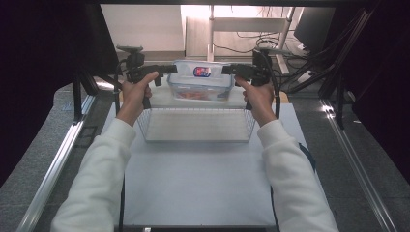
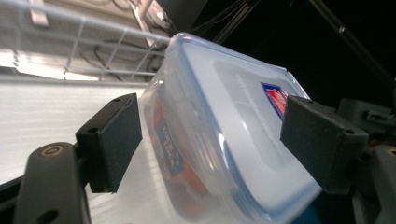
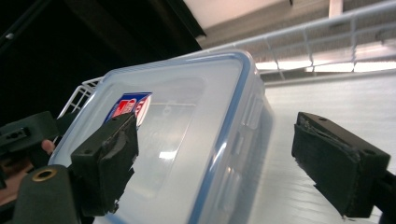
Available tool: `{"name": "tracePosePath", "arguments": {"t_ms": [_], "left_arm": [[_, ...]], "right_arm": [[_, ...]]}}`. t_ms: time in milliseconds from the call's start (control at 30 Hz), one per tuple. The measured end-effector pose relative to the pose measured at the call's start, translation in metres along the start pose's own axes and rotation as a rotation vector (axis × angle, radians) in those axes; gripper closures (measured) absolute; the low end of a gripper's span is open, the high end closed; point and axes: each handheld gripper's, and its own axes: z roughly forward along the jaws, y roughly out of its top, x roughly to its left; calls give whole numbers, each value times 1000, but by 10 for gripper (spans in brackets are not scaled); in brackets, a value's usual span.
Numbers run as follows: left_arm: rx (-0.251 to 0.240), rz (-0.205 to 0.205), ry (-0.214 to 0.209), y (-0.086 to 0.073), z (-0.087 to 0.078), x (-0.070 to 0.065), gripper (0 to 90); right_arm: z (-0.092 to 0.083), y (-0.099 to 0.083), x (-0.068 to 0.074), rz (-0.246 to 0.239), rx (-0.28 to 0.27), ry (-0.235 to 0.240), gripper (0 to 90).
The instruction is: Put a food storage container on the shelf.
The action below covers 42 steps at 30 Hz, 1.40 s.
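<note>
A clear plastic container with a blue-sealed lid, a red and blue label and orange contents sits level just beyond the far rim of a wire basket. My left gripper reaches its left end and my right gripper its right end. In the left gripper view the container lies between the two black pads, close to both. In the right gripper view one pad is over the lid and the other pad stands clear of the container. I cannot tell what the container rests on.
The white wire basket stands on a white mat in the table's middle. Metal rails run along both table sides. Beyond the table are a white frame, cables on the floor and dark curtains.
</note>
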Motion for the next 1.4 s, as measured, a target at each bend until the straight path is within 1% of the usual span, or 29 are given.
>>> {"name": "tracePosePath", "arguments": {"t_ms": [33,67,133,200,267,333,400,433,467,533,567,600,633,700,733,767,833,933,967,1000,1100,1167,1300,1367,1400], "left_arm": [[4,40,22,-2,-6,-2,181],[9,77,47,-5,-11,-5,173],[-7,122,72,-13,-21,-8,179],[-13,146,57,-24,-34,-10,185],[-17,162,43,-34,-44,-11,195],[-12,188,30,-48,-57,-14,207],[0,206,26,-59,-65,-18,209],[7,214,17,-65,-69,-20,209],[12,233,10,-73,-74,-23,209],[19,273,30,-86,-81,-29,210],[19,285,32,-91,-83,-31,211],[21,303,35,-101,-86,-32,211],[27,314,39,-109,-88,-33,212],[50,323,37,-126,-89,-34,212],[59,325,37,-132,-89,-34,212],[71,328,37,-141,-89,-34,213],[70,333,46,-154,-91,-35,215],[86,348,61,-173,-91,-35,221],[93,355,66,-177,-91,-35,222],[106,364,74,-185,-90,-35,223],[132,379,83,-202,-89,-34,230],[150,374,75,-211,-88,-33,232],[175,347,84,-227,-85,-27,233],[189,331,82,-232,-82,-22,233],[191,328,88,-233,-81,-22,233]], "right_arm": [[-4,-1,-1,-13,-4,0,139],[-10,-2,-2,-39,-11,4,140],[-20,-5,-4,-84,-17,-9,140],[-34,-11,-7,-137,-32,-12,140],[-47,-18,-11,-181,-34,0,145],[-59,-26,-14,-208,-32,24,151],[-72,-38,-18,-230,-28,55,152],[-76,-43,-20,-240,-30,60,155],[-82,-49,-22,-254,-31,65,157],[-94,-65,-26,-291,-25,65,157],[-98,-71,-27,-307,-21,67,157],[-101,-77,-28,-318,-17,70,157],[-107,-86,-30,-339,-16,72,157],[-115,-100,-34,-363,-18,87,157],[-118,-107,-36,-366,-13,98,157],[-120,-113,-38,-369,-11,104,157],[-126,-128,-42,-386,6,111,156],[-132,-146,-46,-418,-2,80,157],[-134,-152,-48,-421,-3,76,158],[-135,-156,-49,-425,-3,73,159],[-138,-171,-56,-425,10,68,162],[-137,-180,-61,-428,33,59,163],[-135,-195,-70,-424,67,52,173],[-133,-202,-74,-421,78,60,185],[-132,-205,-76,-421,84,65,190]]}}
